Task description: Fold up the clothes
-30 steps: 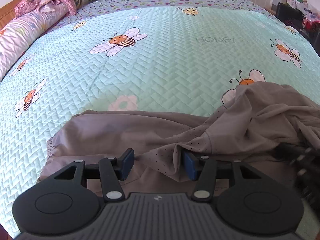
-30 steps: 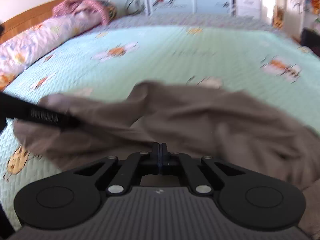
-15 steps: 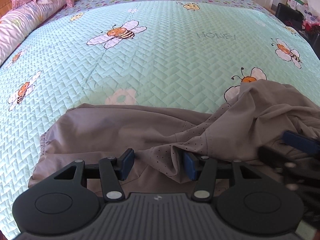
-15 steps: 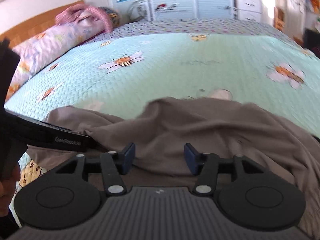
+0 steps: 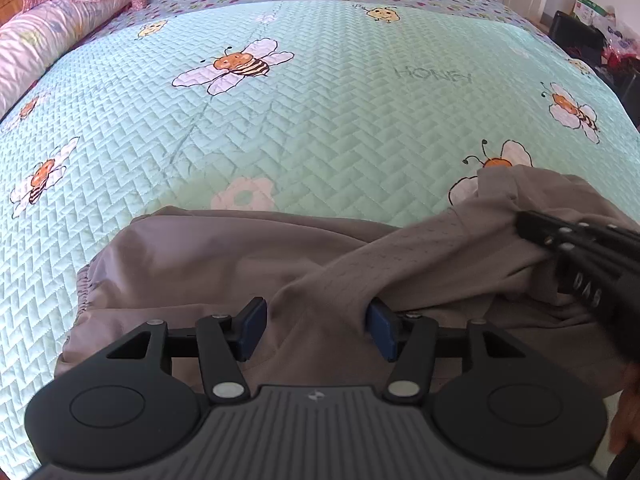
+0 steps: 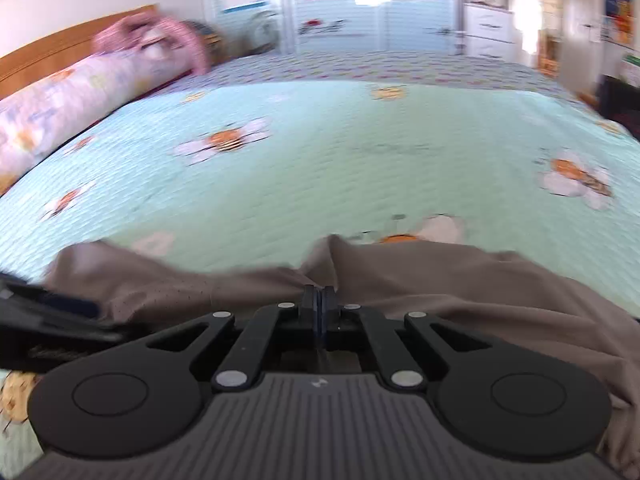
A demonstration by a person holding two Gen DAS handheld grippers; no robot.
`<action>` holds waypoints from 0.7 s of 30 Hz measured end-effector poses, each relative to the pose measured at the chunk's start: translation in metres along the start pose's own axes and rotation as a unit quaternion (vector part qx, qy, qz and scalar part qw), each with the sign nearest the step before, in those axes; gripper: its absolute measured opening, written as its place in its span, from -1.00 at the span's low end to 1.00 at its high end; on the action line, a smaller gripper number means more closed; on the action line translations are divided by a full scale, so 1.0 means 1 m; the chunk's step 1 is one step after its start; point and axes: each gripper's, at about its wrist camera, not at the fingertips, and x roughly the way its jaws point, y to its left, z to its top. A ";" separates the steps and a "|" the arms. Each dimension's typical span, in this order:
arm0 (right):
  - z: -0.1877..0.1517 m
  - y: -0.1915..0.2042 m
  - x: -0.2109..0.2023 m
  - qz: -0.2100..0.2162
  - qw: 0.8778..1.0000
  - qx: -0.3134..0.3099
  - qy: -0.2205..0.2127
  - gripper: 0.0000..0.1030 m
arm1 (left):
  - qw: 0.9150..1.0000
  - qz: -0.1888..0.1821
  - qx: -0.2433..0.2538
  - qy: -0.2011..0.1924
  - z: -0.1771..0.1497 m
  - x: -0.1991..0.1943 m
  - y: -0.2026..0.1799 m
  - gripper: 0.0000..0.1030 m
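1. Left wrist view: the left gripper point(image 5: 314, 326) is hanging over the near edge of the bed, its jaws standing about half open. A raised fold of the grey garment point(image 5: 280, 256) is sitting between the blue pads point(image 5: 252, 326); the 3 o'clock pad is touching the cloth, the 9 o'clock pad is standing clear, so nothing is being clamped.
2. The garment is lying crumpled across the lower half of the view, on the mint bedspread point(image 5: 320, 120) printed with bees, its gathered hem at 9 o'clock.
3. The right gripper point(image 5: 528, 226) is coming in from 3 o'clock, biting the cloth's upper bunch.
4. Right wrist view, blurred: the right gripper point(image 6: 319, 306) has just been closing, and its jaws are now pinching a ridge of the garment point(image 6: 460, 288) at 12 o'clock.
5. The left gripper point(image 6: 56, 312) is showing at 9 o'clock, over the cloth.
6. A rolled quilt point(image 6: 68, 92) is lying at 10 o'clock along the headboard.
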 end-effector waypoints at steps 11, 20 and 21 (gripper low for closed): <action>-0.044 -0.058 -0.045 0.012 0.986 0.167 0.024 -0.36 | 0.991 -0.062 -0.102 -0.066 -0.051 -0.055 0.099 0.14; -0.053 -0.022 -0.066 0.050 0.991 0.121 0.025 -0.13 | 0.977 -0.047 -0.201 -0.055 -0.058 -0.022 0.155 0.18; -0.053 -0.018 -0.067 0.049 0.992 0.114 0.026 -0.13 | 0.976 -0.042 -0.206 -0.059 -0.056 -0.020 0.155 0.18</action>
